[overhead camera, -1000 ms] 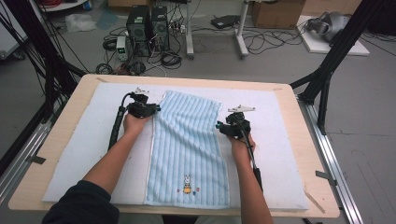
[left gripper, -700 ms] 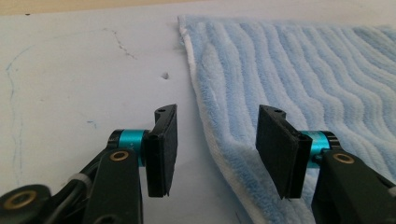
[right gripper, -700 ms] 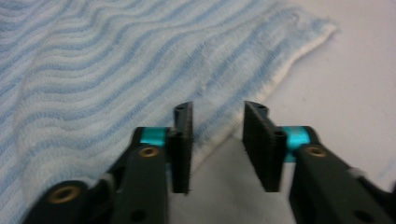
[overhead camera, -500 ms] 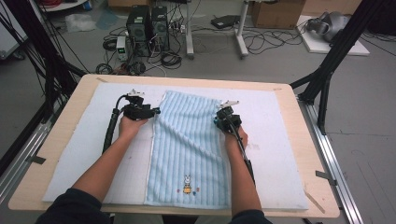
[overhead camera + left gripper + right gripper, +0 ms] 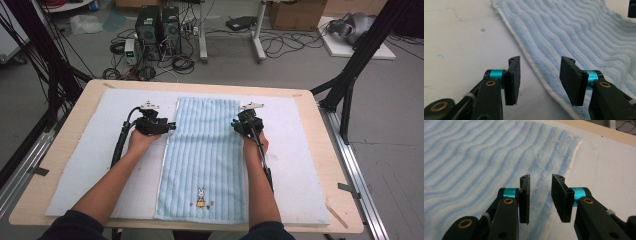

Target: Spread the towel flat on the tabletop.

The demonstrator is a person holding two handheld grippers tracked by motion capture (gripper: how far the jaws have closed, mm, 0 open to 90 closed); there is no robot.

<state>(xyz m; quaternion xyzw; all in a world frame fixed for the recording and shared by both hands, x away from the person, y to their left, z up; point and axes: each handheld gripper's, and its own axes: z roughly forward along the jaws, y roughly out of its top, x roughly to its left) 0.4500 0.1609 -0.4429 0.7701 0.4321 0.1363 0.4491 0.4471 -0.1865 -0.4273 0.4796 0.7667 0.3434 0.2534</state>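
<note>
A light blue ribbed towel (image 5: 205, 150) with a small bunny motif lies flat and lengthwise on the white mat (image 5: 90, 150). My left gripper (image 5: 171, 126) is at the towel's left edge and points right. In the left gripper view it (image 5: 540, 75) is open, and its jaws have just been closing a little. The towel's white hem (image 5: 534, 67) runs on the mat between them, unpressed. My right gripper (image 5: 233, 123) is at the towel's right edge. In the right gripper view it (image 5: 540, 195) stands open over the towel (image 5: 474, 157), its jaws having just been opening, with nothing gripped.
The mat covers most of the wooden table (image 5: 320, 150). Black frame posts (image 5: 350, 75) rise at both sides. Computer towers (image 5: 157, 27), cables and a cardboard box stand on the floor beyond the far edge. Bare mat lies left and right of the towel.
The towel's upper part lay skewed and bulged before and now lies straight. My right gripper has shifted left and farther up the table. My left gripper has moved slightly.
</note>
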